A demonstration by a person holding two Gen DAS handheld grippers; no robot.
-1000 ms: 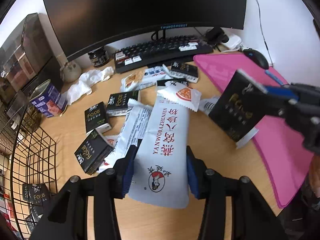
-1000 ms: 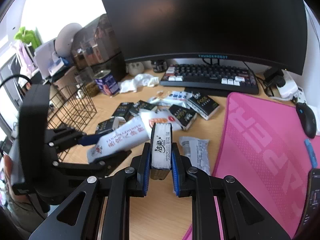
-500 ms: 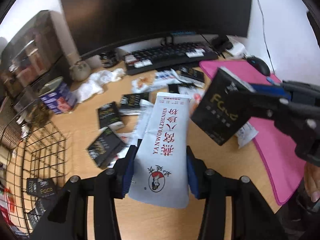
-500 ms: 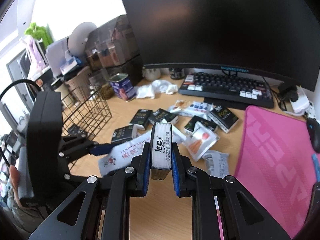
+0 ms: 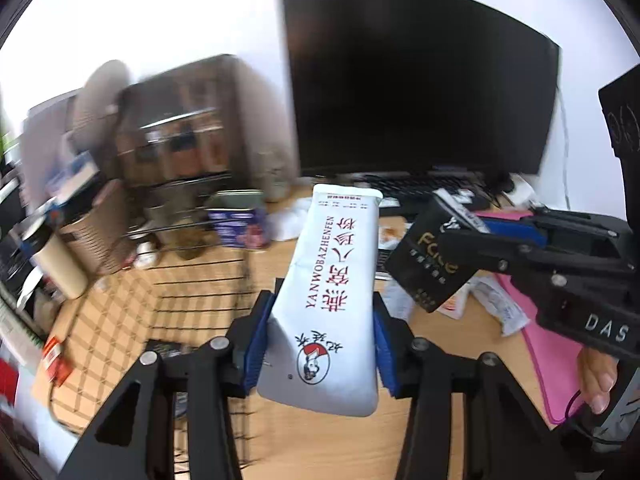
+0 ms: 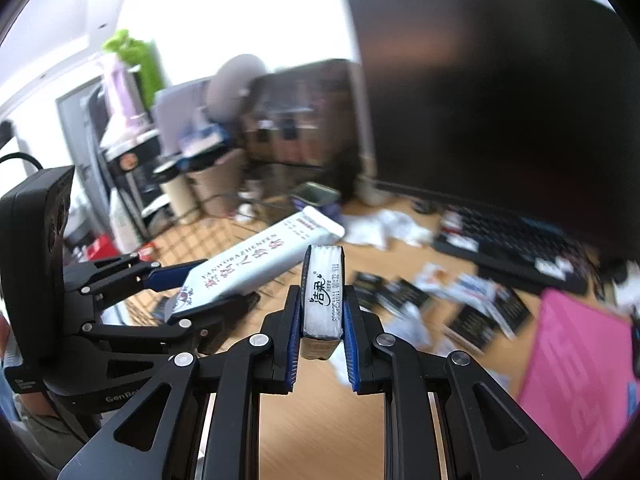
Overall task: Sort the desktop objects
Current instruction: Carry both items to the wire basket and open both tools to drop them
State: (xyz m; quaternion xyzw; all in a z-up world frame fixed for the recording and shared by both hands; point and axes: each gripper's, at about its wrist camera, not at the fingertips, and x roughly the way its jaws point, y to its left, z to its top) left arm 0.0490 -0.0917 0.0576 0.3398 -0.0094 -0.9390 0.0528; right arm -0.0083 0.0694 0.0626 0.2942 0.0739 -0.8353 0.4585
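fig.: my left gripper (image 5: 320, 340) clamps the white sachet (image 5: 332, 292), right gripper (image 6: 320, 328) pinches the tissue pack (image 6: 322, 292); keep both level, release only w/ each over the wire basket (image 5: 192, 280).

The white pouch (image 5: 336, 300) with red characters and "YANWOBAZHENFEN" printed along it sits lengthwise between the left fingers (image 5: 256, 344), clamped at its sides near the lower end. Its sealed top juts well ahead of the fingertips, tilted upward over the wire basket (image 5: 192, 292).

The tissue pack (image 6: 322, 292), black with gold "Face" lettering on its broad face and white on its narrow edge, stands on edge between the right fingers (image 6: 294, 340), squeezed flat, its top reaching past the fingertips.
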